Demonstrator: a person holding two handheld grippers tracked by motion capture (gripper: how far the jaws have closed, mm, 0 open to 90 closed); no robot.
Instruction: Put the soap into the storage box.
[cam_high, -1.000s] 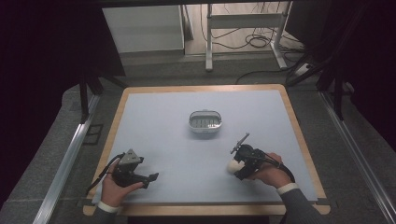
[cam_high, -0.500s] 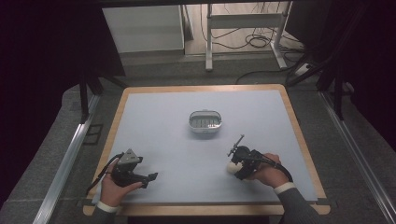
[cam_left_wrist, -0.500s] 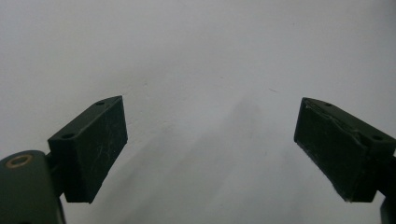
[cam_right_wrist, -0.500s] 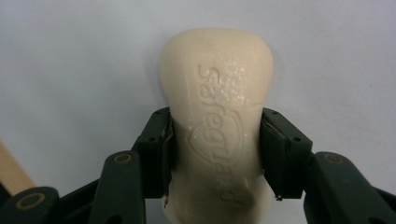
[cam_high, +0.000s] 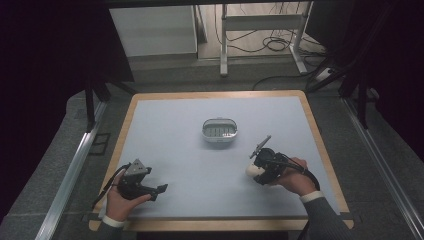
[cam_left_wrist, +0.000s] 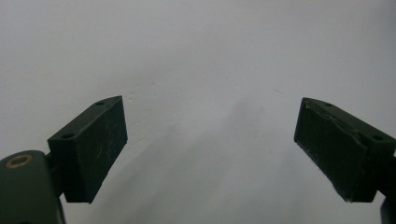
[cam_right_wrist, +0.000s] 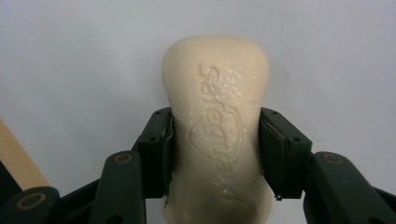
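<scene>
- Right gripper (cam_right_wrist: 215, 154): jaws clamped on the waist of a cream soap bar (cam_right_wrist: 215, 116), which juts forward past the fingertips.
- Left gripper (cam_left_wrist: 210, 149): jaws wide apart over bare table (cam_left_wrist: 196, 56).
- Soap dish (cam_high: 219, 130): well beyond both grippers.

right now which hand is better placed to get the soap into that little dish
Right. The right gripper is already shut on the soap bar and sits nearer the soap dish. The left gripper is open with nothing between its jaws, low at the table's near left.
</scene>
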